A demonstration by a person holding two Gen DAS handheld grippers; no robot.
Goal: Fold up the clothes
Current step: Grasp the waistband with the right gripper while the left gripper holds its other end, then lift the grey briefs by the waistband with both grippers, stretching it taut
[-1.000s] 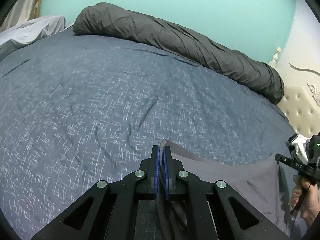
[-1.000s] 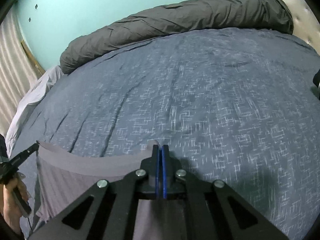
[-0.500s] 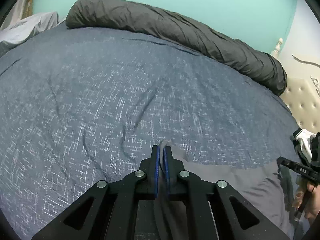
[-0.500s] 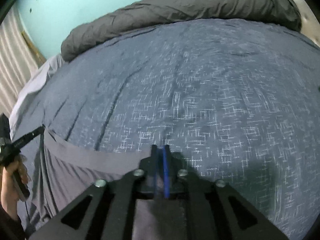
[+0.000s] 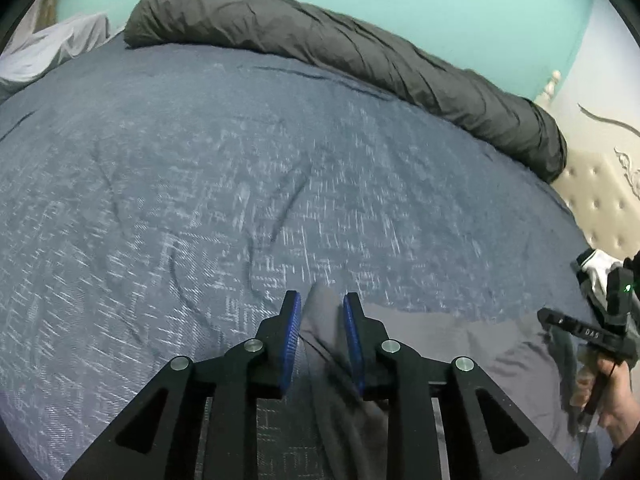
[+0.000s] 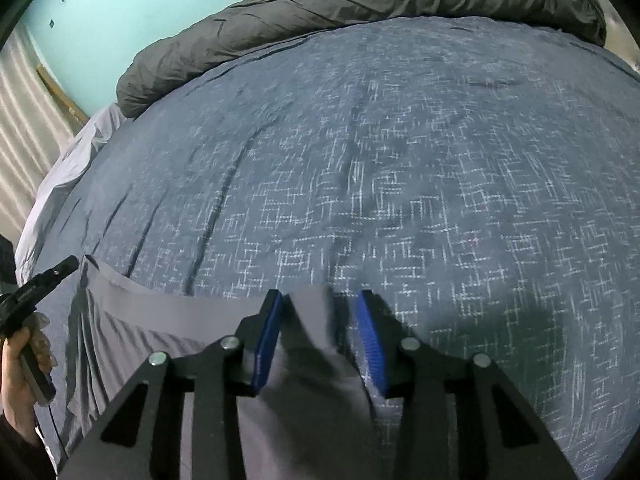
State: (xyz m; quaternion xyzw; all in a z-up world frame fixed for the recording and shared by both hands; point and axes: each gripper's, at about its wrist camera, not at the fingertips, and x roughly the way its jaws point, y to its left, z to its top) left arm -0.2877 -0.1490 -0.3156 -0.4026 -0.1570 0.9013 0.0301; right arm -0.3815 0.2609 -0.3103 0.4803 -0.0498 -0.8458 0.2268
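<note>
A grey garment lies spread on the blue patterned bed, its far edge stretched between my two grippers. My left gripper is open, its blue pads apart on either side of the garment's left corner. My right gripper is open too, with the garment's right corner loose between its pads. The garment runs left in the right wrist view towards the left gripper. The right gripper shows at the right edge of the left wrist view.
A rolled dark grey duvet lies along the far side of the bed against the turquoise wall. A pale grey sheet is bunched at the far left. A cream tufted headboard stands at the right. A black and white garment lies near it.
Both grippers were shut on the garment's corners and have now opened. The garment has been carried forward over the bed and its corners now sit loose between the pads.
</note>
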